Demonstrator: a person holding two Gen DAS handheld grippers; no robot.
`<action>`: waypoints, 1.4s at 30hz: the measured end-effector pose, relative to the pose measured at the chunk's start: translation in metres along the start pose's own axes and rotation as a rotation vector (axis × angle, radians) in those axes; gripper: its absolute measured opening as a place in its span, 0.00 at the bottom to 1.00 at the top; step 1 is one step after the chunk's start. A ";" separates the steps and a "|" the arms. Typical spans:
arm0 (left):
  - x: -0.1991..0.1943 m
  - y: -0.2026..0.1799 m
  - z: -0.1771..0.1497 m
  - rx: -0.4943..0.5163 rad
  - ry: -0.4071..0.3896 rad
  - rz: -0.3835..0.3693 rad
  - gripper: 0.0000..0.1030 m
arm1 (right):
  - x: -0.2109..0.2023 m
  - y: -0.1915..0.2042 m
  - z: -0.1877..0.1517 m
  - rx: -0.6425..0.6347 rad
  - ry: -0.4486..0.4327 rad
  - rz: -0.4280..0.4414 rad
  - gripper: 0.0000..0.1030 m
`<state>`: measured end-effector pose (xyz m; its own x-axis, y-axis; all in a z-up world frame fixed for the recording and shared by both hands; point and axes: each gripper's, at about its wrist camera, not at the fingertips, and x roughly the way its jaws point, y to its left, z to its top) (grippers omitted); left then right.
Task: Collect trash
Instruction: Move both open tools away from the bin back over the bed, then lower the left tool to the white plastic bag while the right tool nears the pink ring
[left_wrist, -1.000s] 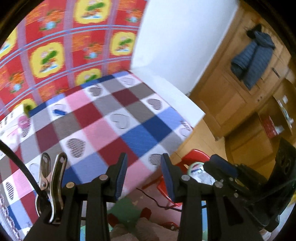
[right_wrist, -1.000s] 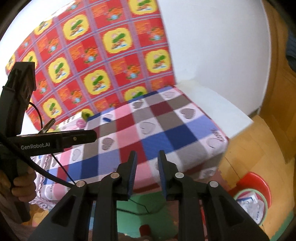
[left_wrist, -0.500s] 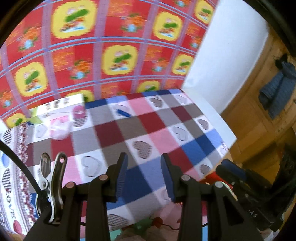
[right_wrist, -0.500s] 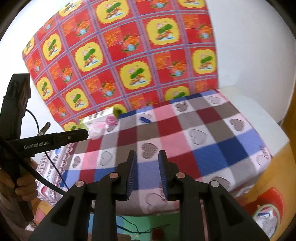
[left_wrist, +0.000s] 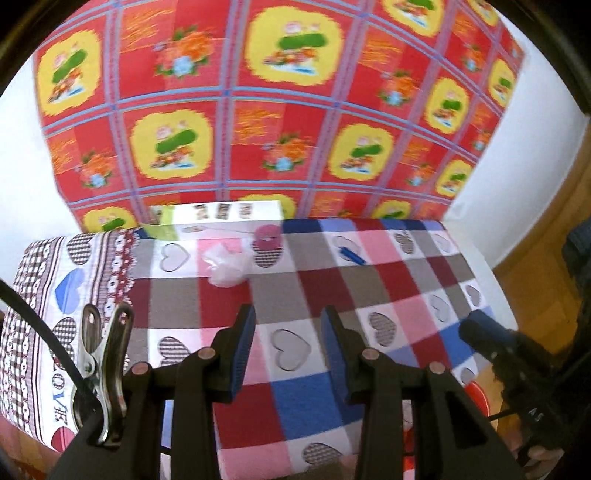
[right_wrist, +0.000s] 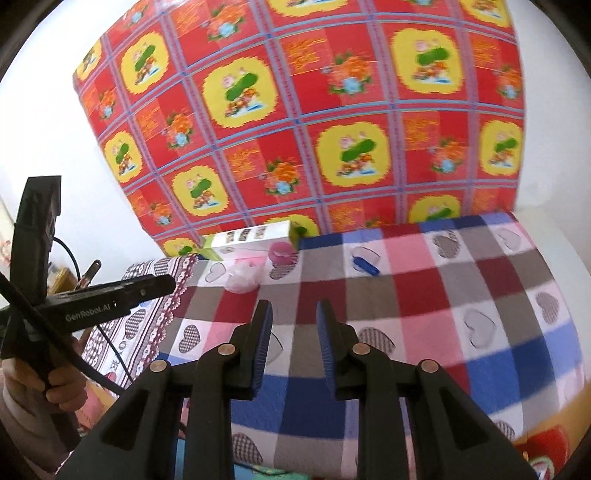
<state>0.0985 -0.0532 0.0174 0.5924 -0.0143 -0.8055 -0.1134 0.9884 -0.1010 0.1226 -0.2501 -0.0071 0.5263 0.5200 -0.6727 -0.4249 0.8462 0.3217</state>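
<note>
On the checked heart-pattern cloth (left_wrist: 280, 291) lie a crumpled clear plastic wrapper (left_wrist: 226, 265), a pink round lid-like piece (left_wrist: 268, 237) and a small blue object (left_wrist: 351, 254), all at the far side. They also show in the right wrist view: wrapper (right_wrist: 242, 277), pink piece (right_wrist: 281, 252), blue object (right_wrist: 365, 264). My left gripper (left_wrist: 287, 334) is open and empty, well short of them. My right gripper (right_wrist: 294, 325) is open and empty, also short of them.
A white and green box (left_wrist: 218, 216) stands at the back against a red and yellow patterned cloth (left_wrist: 258, 110). A red bin (right_wrist: 546, 448) sits on the floor at lower right. The left gripper's body (right_wrist: 110, 301) shows at left in the right wrist view.
Both grippers have swung left and up from the bin and the floor toward the bed. The trash pieces at the back have come into fuller view. Jaw gaps unchanged.
</note>
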 end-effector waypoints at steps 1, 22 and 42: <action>0.002 0.004 0.001 -0.006 0.000 0.009 0.37 | 0.005 0.001 0.003 -0.008 0.005 0.008 0.32; 0.104 0.051 0.025 -0.160 0.064 0.106 0.51 | 0.126 -0.007 0.049 -0.118 0.117 0.114 0.34; 0.210 0.057 0.025 -0.273 0.131 0.155 0.52 | 0.220 -0.021 0.045 -0.101 0.231 0.126 0.34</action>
<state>0.2362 0.0041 -0.1428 0.4456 0.0961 -0.8901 -0.4136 0.9038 -0.1095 0.2805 -0.1478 -0.1322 0.2876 0.5701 -0.7696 -0.5536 0.7547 0.3522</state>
